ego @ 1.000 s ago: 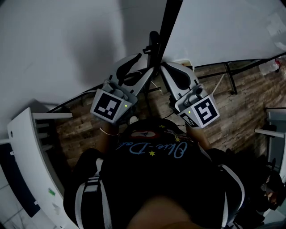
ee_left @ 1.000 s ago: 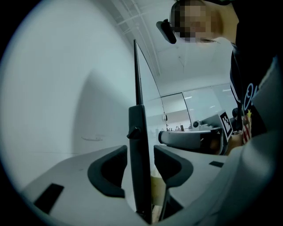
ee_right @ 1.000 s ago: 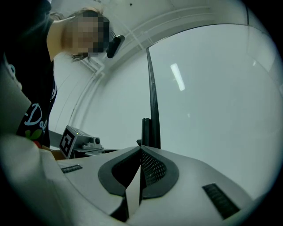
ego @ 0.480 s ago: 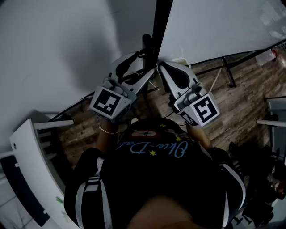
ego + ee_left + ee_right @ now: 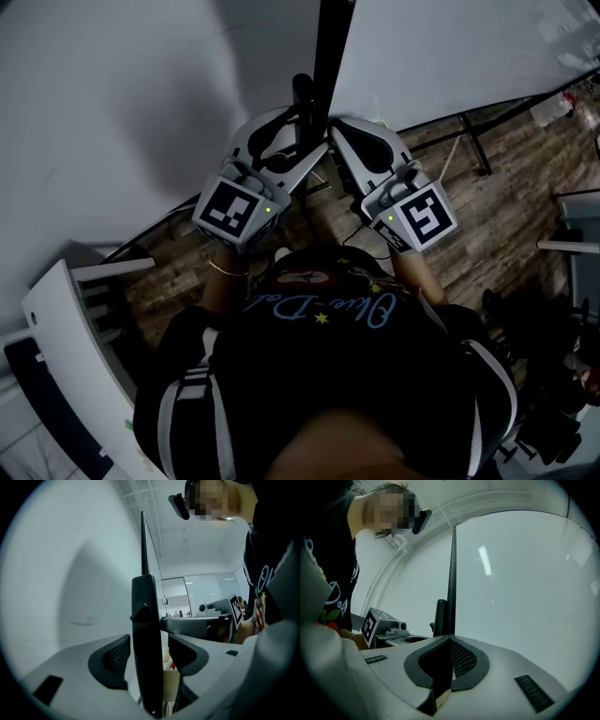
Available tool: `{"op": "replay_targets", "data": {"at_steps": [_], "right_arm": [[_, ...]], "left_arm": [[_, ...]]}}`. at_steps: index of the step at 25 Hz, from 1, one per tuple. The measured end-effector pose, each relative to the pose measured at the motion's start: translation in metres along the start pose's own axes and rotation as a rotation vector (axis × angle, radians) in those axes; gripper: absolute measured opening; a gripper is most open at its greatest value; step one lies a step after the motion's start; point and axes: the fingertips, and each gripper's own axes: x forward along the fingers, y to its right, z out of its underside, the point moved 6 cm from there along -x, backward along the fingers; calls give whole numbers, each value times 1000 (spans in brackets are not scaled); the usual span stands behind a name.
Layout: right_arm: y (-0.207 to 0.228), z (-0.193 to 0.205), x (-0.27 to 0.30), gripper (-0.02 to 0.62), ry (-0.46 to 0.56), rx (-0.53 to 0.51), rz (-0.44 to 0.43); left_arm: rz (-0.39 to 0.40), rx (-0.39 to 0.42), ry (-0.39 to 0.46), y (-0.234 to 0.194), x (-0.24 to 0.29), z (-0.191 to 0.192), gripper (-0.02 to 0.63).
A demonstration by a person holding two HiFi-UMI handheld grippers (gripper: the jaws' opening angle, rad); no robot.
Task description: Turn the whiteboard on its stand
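Left gripper view: left tool [image 5: 149, 649] open astride stand post [image 5: 146, 620], right tool [image 5: 450, 641] clamping whiteboard [image 5: 515, 583] edge.

Light-blue cursive lettering across the black shirt [image 5: 323, 314], partly legible, seemingly "Blue-Da…", remainder unclear. Small oval emblem [image 5: 305, 278] above it, print too small to read. Black-and-white square code patterns, no letters, on the left marker cube [image 5: 232, 211] and the right marker cube [image 5: 427, 217]. Faint illegible scribble [image 5: 82, 620] on the whiteboard [image 5: 56, 573].

The left gripper [image 5: 150, 641] has spread its jaws wide about the stand post [image 5: 143, 602], and the whiteboard edge [image 5: 330, 47] has swung nearer upright.
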Motion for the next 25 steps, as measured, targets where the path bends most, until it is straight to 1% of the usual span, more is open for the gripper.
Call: {"op": "replay_targets", "data": {"at_steps": [6, 9, 16, 25], "right_arm": [[-1, 1, 3, 18, -11, -13, -5], [-1, 1, 3, 18, -14, -18, -7], [6, 1, 2, 18, -15, -16, 6], [6, 1, 3, 18, -28, -27, 19]], "left_arm": [[11, 17, 3, 0, 3, 3, 252], [-1, 0, 13, -1, 4, 4, 221], [-7, -40, 21, 0, 9, 5, 216], [-12, -27, -1, 0, 8, 5, 216]]}}
